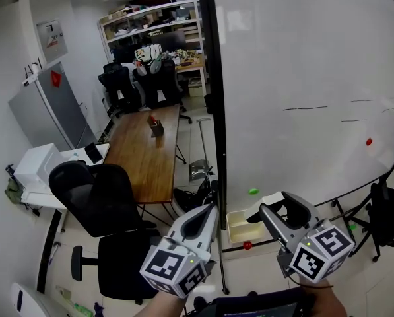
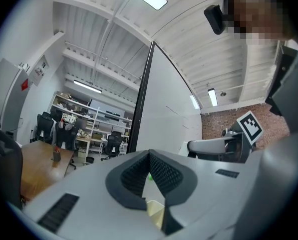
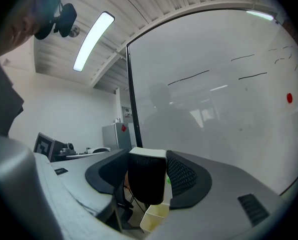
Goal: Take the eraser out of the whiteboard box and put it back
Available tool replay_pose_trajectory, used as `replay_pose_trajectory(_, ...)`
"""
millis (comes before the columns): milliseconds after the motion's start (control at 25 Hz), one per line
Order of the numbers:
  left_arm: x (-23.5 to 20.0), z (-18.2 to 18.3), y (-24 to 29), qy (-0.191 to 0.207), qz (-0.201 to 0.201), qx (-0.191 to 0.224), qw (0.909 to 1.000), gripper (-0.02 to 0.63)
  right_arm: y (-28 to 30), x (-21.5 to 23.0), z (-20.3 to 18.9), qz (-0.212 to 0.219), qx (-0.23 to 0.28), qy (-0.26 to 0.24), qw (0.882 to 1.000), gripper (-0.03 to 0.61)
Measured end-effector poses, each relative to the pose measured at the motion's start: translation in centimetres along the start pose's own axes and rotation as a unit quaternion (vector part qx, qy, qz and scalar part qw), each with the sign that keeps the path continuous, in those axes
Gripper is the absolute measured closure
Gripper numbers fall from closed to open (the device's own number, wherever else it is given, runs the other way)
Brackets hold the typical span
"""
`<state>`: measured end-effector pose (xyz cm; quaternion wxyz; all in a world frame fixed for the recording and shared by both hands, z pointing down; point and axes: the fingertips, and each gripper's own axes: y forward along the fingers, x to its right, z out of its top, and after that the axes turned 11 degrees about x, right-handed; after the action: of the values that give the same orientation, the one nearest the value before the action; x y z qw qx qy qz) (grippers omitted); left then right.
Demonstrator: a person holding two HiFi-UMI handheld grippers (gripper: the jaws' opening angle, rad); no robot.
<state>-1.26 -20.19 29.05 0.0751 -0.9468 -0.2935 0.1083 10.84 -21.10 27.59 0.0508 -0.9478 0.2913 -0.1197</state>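
My right gripper (image 1: 273, 202) has its fingers clamped on the eraser (image 3: 147, 179), a blocky thing with a black felt body and a white hard cap, standing upright between the ribbed dark pads. The eraser is out of the whiteboard box (image 1: 237, 227) and hangs above it, clear of its rim. The box is a small open tray of cream plastic with thin straight walls. My left gripper (image 1: 208, 213) sits just to the left of the box, its two grey fingers drawn together so the tips meet, with nothing between them. Directly above the box rises the whiteboard (image 1: 302, 58), smooth and glossy with a black frame post at its left edge and a few thin dark pen strokes. A green magnet (image 1: 253, 191) sits on it just above the box and a red magnet (image 1: 369, 141) farther up to the right. Left of the box and beyond it stands a long table (image 1: 147, 150) of warm brown wood, with a black mesh office chair (image 1: 94, 197) nearer. Far beyond the box are cluttered white shelves (image 1: 150, 18) against the wall, and the floor is pale.
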Motion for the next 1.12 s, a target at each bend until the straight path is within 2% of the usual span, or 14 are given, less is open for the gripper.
replay_pose_trajectory(320, -0.4, -3.5, -0.6, -0.013, 0.014, -0.021, 0.9996, 0.588, -0.6, 0.9, -2.6, -0.008, -0.015, 0.0, 1.0, 0.314)
replay_pose_trajectory(1120, -3.4, -15.8, -1.5, -0.029, 0.048, -0.109, 0.9924, 0.586, -0.2, 4.3, -15.5, -0.021, -0.087, 0.0, 0.996, 0.314)
